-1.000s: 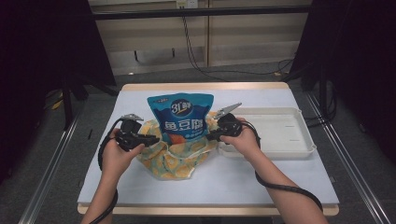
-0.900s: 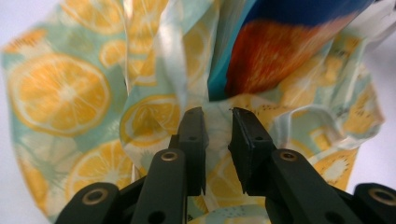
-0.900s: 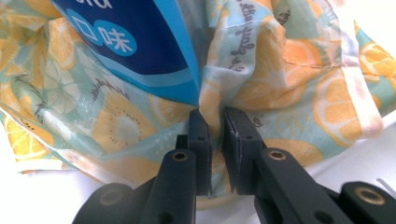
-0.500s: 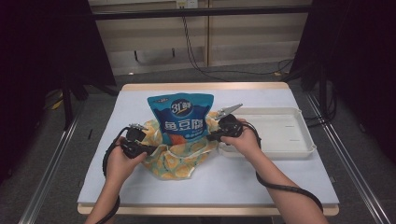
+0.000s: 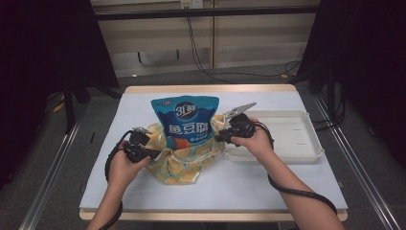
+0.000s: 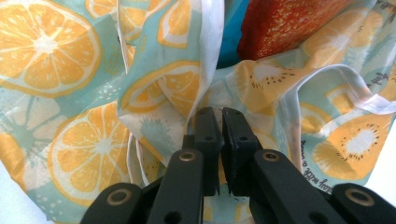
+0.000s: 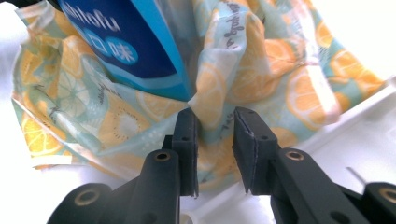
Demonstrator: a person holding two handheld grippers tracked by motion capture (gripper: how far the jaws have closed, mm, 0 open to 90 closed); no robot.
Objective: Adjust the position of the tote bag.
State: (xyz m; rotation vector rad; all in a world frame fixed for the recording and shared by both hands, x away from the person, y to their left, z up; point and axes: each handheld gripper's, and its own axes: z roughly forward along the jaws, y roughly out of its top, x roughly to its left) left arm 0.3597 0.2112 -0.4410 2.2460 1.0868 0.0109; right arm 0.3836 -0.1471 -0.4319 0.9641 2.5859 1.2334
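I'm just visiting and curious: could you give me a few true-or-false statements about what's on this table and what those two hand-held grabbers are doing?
1. A blue snack bag stands inside a fruit-print cloth bag. True.
2. The left gripper is wide open, away from the cloth. False: its jaws are pinched shut on the cloth bag.
3. A white tray sits right of the cloth bag. True.
4. The tray holds oranges. False: it looks empty.
5. The right gripper has cloth between its parted jaws. True.

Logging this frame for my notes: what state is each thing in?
Snack bag: upright, lower part inside the cloth bag.
Cloth bag: open, crumpled around the snack bag.
Left gripper: shut on cloth bag.
Right gripper: open, fabric between the jaws.
Tray: empty.
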